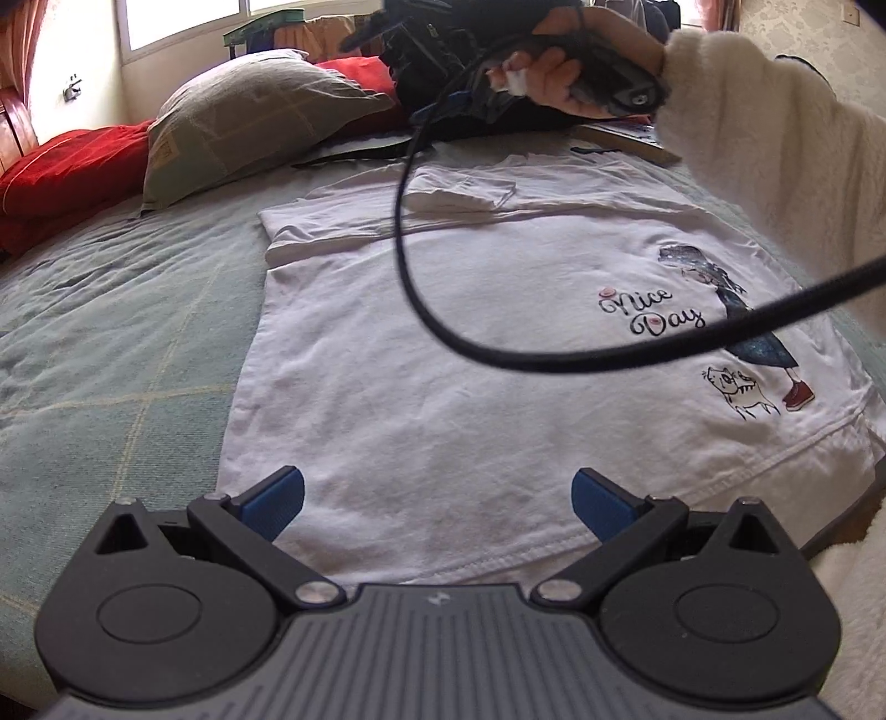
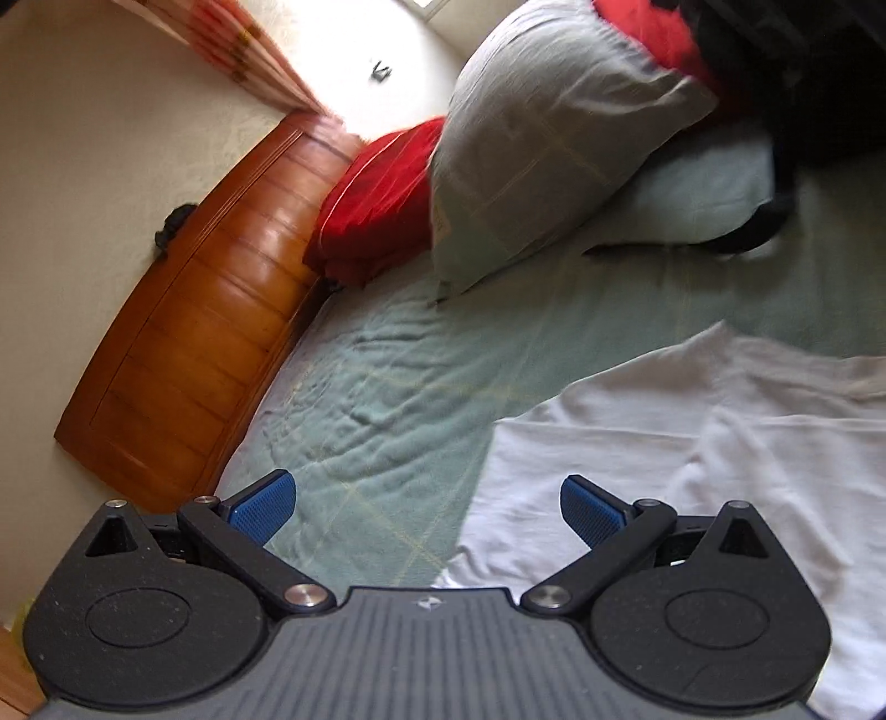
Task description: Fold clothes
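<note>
A white T-shirt (image 1: pixel 443 343) with a "Nice Day" print lies flat on the green bedspread (image 1: pixel 111 332), one sleeve folded in at the far end. My left gripper (image 1: pixel 437 501) hovers open over the shirt's near hem, nothing between its blue pads. In the left wrist view a hand in a fluffy white sleeve (image 1: pixel 775 138) holds the right gripper body (image 1: pixel 443 50) high above the shirt's far end; its fingers are hidden there. The right wrist view is tilted and shows my right gripper (image 2: pixel 426 507) open above the shirt's edge (image 2: pixel 637 471) and the bedspread (image 2: pixel 387 387).
A grey-green pillow (image 1: pixel 243 122) and red bedding (image 1: pixel 61 171) lie at the head of the bed beside a wooden headboard (image 2: pixel 194 332). A black cable (image 1: pixel 498 343) loops in the air over the shirt. Dark items (image 2: pixel 803 83) sit beyond the pillow.
</note>
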A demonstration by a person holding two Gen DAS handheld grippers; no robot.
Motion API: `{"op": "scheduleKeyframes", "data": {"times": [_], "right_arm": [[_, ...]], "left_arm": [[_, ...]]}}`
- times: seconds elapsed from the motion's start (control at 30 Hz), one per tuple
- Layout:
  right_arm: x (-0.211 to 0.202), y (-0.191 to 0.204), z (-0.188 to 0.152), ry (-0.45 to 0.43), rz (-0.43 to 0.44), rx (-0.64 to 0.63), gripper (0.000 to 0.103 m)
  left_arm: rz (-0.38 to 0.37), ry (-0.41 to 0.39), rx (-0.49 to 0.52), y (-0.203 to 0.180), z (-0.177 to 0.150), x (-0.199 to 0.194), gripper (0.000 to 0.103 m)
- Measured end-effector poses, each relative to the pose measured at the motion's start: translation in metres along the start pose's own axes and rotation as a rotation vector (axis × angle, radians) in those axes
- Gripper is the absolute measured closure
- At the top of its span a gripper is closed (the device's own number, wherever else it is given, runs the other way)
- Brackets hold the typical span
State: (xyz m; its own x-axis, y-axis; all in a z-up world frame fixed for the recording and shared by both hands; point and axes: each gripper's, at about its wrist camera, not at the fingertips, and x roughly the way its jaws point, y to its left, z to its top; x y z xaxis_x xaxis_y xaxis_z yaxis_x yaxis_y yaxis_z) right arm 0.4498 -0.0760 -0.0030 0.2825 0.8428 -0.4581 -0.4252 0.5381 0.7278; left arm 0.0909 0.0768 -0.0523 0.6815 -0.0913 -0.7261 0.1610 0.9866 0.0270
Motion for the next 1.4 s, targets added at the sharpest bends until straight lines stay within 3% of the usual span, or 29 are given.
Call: {"op": "scheduleKeyframes", "data": {"times": [0.17, 0.33, 0.5, 0.6, 0.87, 1.07, 1.13, 1.4], "right_arm": [[-0.034, -0.036, -0.010, 0.013, -0.156, 0.060, 0.000], [-0.037, -0.073, -0.032, 0.101, -0.267, 0.153, 0.000], [-0.014, -0.077, -0.038, 0.119, -0.269, 0.170, 0.000], [0.000, -0.072, -0.032, 0.120, -0.224, 0.178, 0.000], [0.036, -0.035, -0.013, 0.123, -0.107, 0.116, 0.000], [0.047, -0.005, -0.004, 0.131, -0.084, 0.025, 0.000], [0.036, -0.007, -0.001, 0.115, -0.100, 0.024, 0.000], [-0.011, -0.063, 0.003, 0.061, -0.334, 0.092, 0.000]], "left_arm": [[-0.022, -0.003, 0.013, -0.002, 0.001, 0.003, 0.001], [-0.028, -0.003, 0.013, -0.002, 0.000, 0.004, 0.001], [-0.023, -0.002, 0.002, 0.001, -0.001, 0.004, 0.001], [-0.018, -0.003, -0.007, 0.004, -0.001, 0.004, 0.001], [-0.008, 0.000, -0.028, 0.013, -0.003, 0.005, 0.001], [-0.002, 0.002, -0.042, 0.018, -0.004, 0.005, 0.001], [-0.004, 0.003, -0.044, 0.019, -0.004, 0.006, 0.001], [-0.029, 0.001, -0.033, 0.017, -0.003, 0.009, 0.001]]}}
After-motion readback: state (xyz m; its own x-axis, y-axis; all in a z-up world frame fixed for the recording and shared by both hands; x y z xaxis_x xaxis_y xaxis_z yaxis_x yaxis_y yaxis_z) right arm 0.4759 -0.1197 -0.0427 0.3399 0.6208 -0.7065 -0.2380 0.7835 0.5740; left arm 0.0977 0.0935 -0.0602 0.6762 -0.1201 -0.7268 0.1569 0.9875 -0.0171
